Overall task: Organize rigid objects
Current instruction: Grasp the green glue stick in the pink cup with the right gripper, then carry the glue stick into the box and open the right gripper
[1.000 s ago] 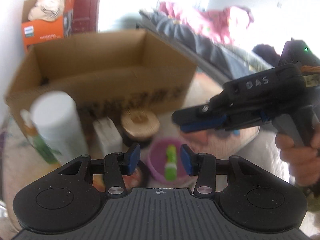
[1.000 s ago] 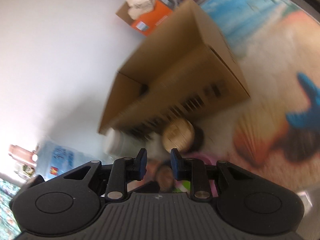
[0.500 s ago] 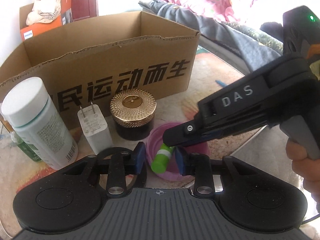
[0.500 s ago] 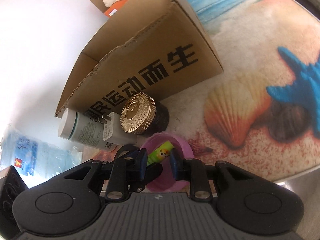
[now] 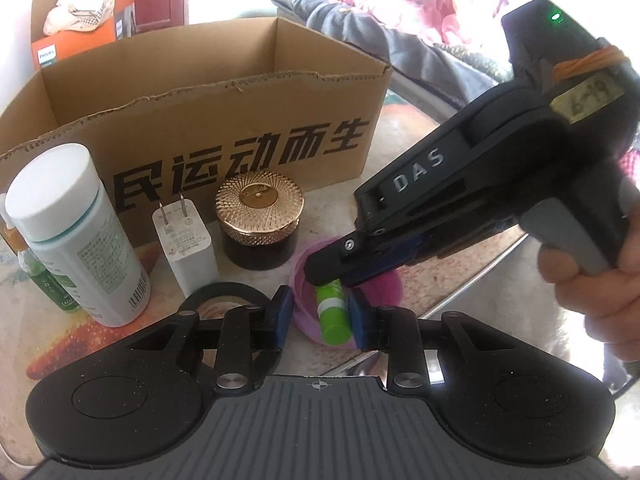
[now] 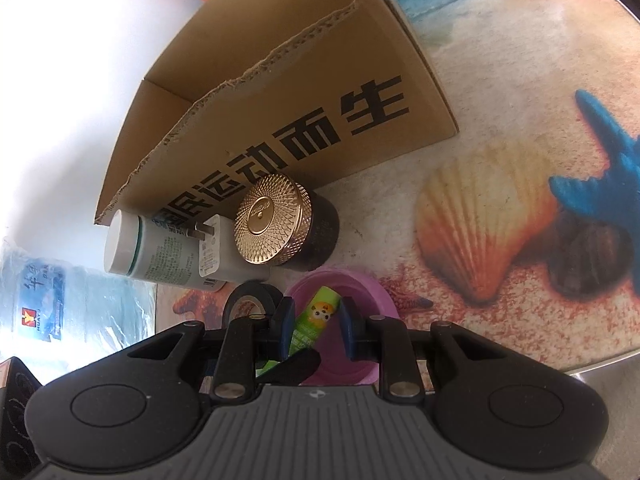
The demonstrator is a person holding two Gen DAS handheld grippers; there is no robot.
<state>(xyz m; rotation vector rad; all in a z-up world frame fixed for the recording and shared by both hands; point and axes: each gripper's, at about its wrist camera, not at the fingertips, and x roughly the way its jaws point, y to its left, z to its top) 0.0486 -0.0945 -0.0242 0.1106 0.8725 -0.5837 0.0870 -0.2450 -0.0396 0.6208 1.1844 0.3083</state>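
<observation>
A green tube point(image 5: 333, 316) lies in a small purple bowl point(image 5: 380, 284) on the table's front edge. My left gripper point(image 5: 319, 318) is open, its pads at either side of the bowl's near rim. My right gripper point(image 6: 313, 328) is open and reaches down into the bowl point(image 6: 352, 284), its pads on either side of the tube point(image 6: 314, 318); it shows from the right in the left wrist view point(image 5: 332, 276). An open cardboard box point(image 5: 224, 120) stands behind.
In front of the box stand a gold-lidded dark jar point(image 5: 259, 216), a white charger plug point(image 5: 186, 248), a white bottle point(image 5: 76, 236) and a small green bottle point(image 5: 40, 280). A black tape roll point(image 5: 222, 294) lies by the left finger. The table edge point(image 6: 600, 360) is close on the right.
My right gripper has come down from above the table into the purple bowl around the green tube. My left gripper has moved nearer the bowl and opened a little wider.
</observation>
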